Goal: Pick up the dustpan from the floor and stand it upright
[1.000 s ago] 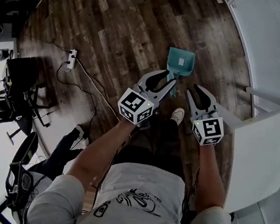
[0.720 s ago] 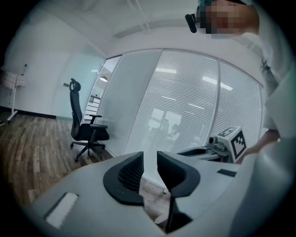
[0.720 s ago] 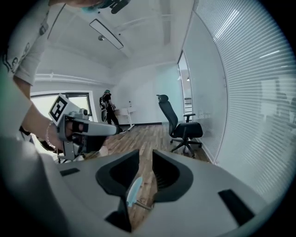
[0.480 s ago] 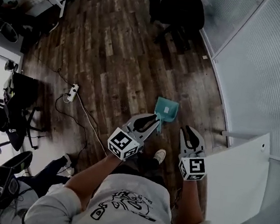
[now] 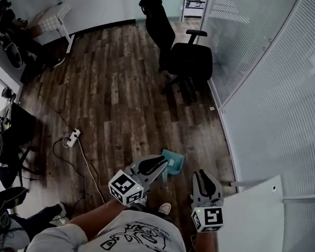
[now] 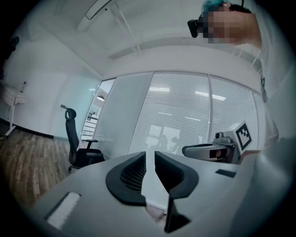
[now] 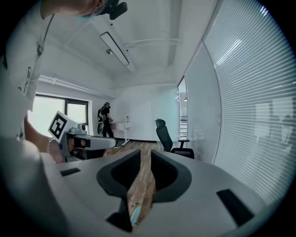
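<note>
Well beneath the fingers (image 5: 152, 164), the dustpan (image 5: 174, 162).

No word, number or brand can be read anywhere. The black scrawled print on the person's white T-shirt (image 5: 144, 235) is too small to make out.
</note>
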`<state>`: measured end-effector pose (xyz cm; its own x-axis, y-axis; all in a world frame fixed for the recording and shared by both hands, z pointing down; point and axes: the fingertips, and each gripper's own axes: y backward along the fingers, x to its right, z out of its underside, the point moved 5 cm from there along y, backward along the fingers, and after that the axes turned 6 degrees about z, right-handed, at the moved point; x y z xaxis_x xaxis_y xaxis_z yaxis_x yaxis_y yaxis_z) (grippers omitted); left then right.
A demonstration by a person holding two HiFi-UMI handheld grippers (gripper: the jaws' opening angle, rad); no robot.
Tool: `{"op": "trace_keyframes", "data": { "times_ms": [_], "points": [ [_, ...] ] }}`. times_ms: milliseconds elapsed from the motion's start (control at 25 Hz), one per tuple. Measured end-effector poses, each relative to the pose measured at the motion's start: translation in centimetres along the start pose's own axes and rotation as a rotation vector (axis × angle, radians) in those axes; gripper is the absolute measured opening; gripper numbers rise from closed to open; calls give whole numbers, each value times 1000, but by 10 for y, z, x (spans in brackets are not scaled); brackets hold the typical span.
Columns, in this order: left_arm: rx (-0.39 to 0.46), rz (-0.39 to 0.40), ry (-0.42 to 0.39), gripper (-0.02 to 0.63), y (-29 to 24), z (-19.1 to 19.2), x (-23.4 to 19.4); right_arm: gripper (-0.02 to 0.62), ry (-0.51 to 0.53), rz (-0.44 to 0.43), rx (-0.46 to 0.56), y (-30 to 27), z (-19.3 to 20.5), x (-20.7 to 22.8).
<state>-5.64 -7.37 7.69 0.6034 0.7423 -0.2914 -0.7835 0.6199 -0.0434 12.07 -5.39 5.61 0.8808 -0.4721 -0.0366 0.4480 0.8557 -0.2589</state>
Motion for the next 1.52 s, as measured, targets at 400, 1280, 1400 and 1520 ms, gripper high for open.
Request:
{"op": "trace_keyframes", "data": {
  "times_ms": [400,1280,1400,1520],
  "points": [
    [39,23,-73,49,16,-58,46,61,45,-19,72,37,-67,-16],
    [75,66,-117,41,23,-90,85,44,85,-12,107,69,-101,-30],
    [81,68,-122,41,24,-93,85,44,87,-8,112,69,-105,-30],
    [82,65,-122,41,25,-96,83,44,84,-2,106,69,-107,-29]
  ]
}}
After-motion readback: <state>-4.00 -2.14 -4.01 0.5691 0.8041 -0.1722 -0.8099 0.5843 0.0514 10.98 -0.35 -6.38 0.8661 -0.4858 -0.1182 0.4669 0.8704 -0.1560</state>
